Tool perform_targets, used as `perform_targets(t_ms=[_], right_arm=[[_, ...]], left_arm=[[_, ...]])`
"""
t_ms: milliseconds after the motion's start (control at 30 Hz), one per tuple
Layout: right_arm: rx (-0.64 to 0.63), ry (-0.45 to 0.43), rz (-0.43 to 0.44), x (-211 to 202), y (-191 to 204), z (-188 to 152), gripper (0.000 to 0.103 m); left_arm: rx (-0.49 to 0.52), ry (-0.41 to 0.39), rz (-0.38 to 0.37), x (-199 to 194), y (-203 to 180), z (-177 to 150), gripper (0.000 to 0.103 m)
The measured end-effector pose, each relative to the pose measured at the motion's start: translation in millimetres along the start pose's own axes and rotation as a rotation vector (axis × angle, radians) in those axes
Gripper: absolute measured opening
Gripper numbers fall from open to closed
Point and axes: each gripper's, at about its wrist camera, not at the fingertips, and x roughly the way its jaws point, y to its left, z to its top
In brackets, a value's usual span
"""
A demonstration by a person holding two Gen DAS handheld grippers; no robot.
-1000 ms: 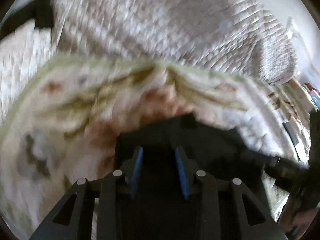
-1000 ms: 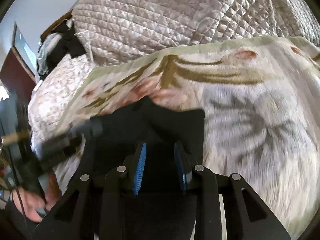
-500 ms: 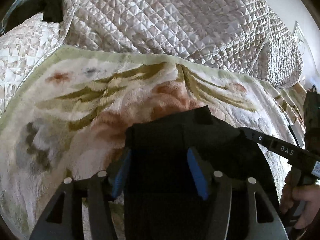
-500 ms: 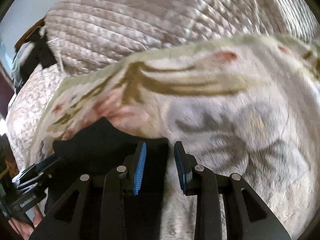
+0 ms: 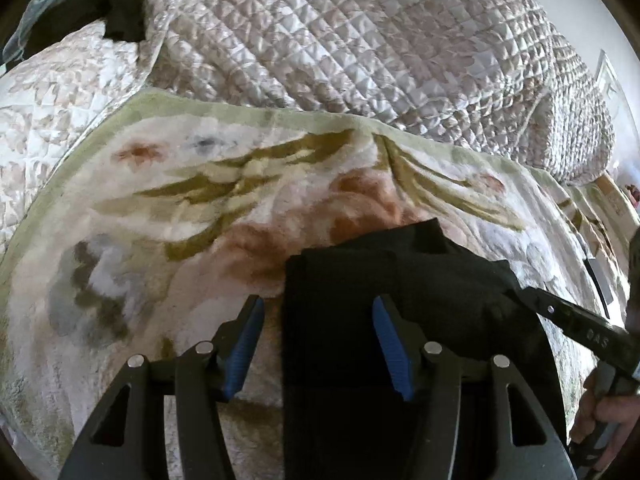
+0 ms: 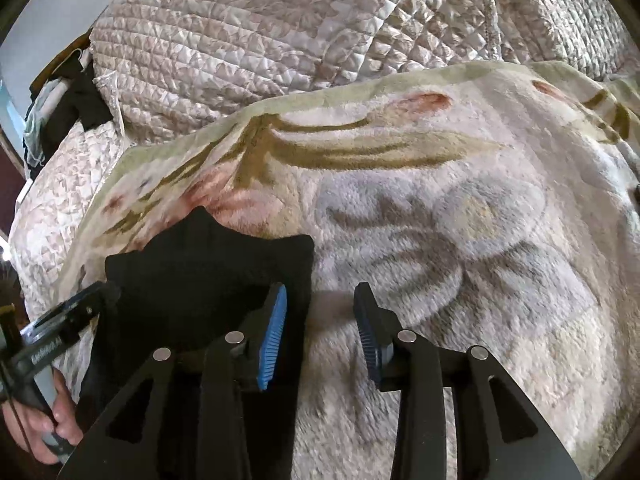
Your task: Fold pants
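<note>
black pants (image 5: pixel 384 304) lie part-folded on a floral blanket (image 5: pixel 168 216), near edge of the bed; left gripper (image 5: pixel 318 344) and right gripper (image 6: pixel 320 336) hover with fingers spread, holding nothing. best next: pinch matching corners, fold evenly.

The black pants (image 5: pixel 400 320) run out under both views' lower edges.
</note>
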Motion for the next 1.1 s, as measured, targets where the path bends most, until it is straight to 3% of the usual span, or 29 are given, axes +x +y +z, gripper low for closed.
perform_targets(t_ms=[200, 333, 467, 633, 833, 1033, 1100], right_arm=[[0.009, 0.004, -0.043, -13, -7, -5, 0.039], [0.018, -0.012, -0.011, -29, -4, -15, 0.039], [-0.004, -0.034, 0.035, -43, 9, -30, 0.039], [-0.047, 0.023, 0.075, -36, 27, -59, 0.04], [-0.069, -0.004, 0.037, -47, 34, -60, 0.041], [-0.063, -0.021, 0.025, -59, 33, -62, 0.041], [-0.061, -0.016, 0.029, -59, 33, -64, 0.041]], left_arm=[[-0.041, -0.017, 0.072, -4, 20, 7, 0.059], [-0.102, -0.026, 0.051, -13, 39, 6, 0.059], [-0.094, -0.057, -0.038, -28, 43, -1, 0.059], [-0.057, -0.006, -0.172, -26, 35, -14, 0.059], [-0.033, -0.049, -0.281, -39, 25, -17, 0.059], [-0.011, 0.066, -0.358, -26, 15, -31, 0.059], [0.001, 0.069, -0.369, -28, 13, -36, 0.059]])
